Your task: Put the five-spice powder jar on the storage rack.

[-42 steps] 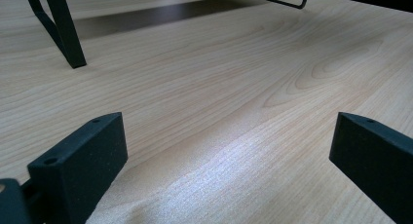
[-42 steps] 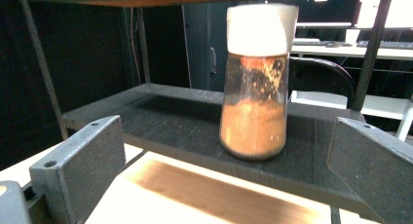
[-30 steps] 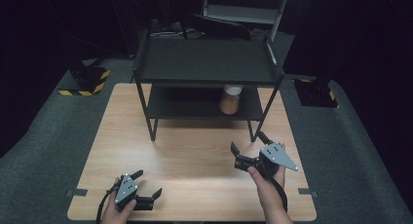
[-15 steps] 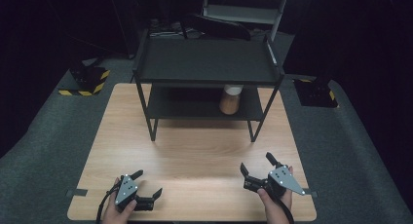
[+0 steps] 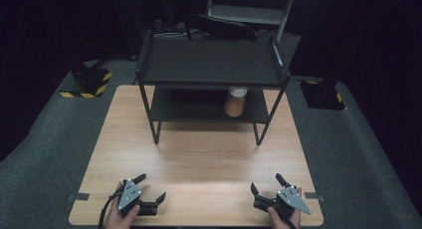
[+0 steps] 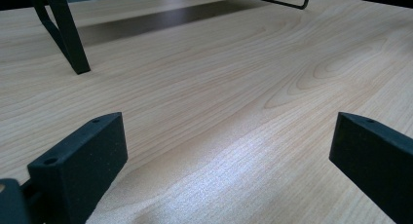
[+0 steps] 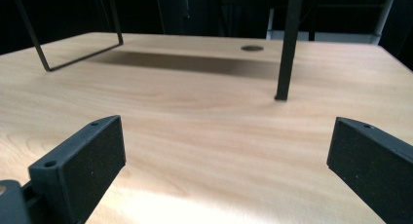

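Resting both tools low at near edge of table (image 5: 199, 159): left gripper (image 5: 149, 194) jaws spread, nothing between; right gripper (image 5: 266, 186) same. Nearest thing I see to work: small bottle (image 5: 235, 102), brownish body, white cap, upright on lower shelf of black rack (image 5: 209, 64), right side, well apart from both. I judge it light, rigid, maybe slick; take by body below cap, approach level under top shelf.
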Motion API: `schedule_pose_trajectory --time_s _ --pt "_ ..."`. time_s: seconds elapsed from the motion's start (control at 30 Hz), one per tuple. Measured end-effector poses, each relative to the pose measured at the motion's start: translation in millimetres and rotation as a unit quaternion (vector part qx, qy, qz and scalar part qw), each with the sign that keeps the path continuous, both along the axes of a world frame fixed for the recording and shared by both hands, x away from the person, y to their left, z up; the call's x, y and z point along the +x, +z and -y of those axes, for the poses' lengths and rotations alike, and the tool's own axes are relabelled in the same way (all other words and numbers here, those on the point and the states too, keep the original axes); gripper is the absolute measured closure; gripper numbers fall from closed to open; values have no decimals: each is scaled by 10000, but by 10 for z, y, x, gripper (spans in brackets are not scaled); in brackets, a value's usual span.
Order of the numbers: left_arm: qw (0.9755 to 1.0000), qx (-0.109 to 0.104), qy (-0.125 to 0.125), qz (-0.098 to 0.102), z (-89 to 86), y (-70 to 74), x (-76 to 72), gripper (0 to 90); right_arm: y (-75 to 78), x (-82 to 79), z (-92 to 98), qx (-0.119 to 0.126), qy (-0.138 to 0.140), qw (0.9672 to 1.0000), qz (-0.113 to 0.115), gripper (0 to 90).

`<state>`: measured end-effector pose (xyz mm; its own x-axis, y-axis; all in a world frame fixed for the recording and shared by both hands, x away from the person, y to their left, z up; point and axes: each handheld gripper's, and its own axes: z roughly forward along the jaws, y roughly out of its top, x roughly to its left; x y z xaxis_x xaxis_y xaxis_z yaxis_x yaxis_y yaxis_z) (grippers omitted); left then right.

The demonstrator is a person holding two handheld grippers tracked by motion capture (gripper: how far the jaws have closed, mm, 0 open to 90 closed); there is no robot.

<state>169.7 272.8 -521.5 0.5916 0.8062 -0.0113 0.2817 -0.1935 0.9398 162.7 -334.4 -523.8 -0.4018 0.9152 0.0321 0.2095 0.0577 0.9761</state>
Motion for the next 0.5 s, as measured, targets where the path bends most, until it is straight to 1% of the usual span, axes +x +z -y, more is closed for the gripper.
schedule_pose_trajectory --time_s 0.1,0.17,0.43,0.5 --pt "10000 6 15 2 5 0 -3 5 -40 -16 29 -26 -32 10000 -73 1" --pt "10000 13 15 12 6 0 -7 6 -59 -24 54 19 -55 9999 -103 1" --pt "10000 24 -13 21 -3 0 -5 5 -92 -58 61 129 -133 9998 -64 0" --pt "10000 24 -15 24 -3 -1 -5 5 -99 -68 54 105 -128 9999 -39 1"
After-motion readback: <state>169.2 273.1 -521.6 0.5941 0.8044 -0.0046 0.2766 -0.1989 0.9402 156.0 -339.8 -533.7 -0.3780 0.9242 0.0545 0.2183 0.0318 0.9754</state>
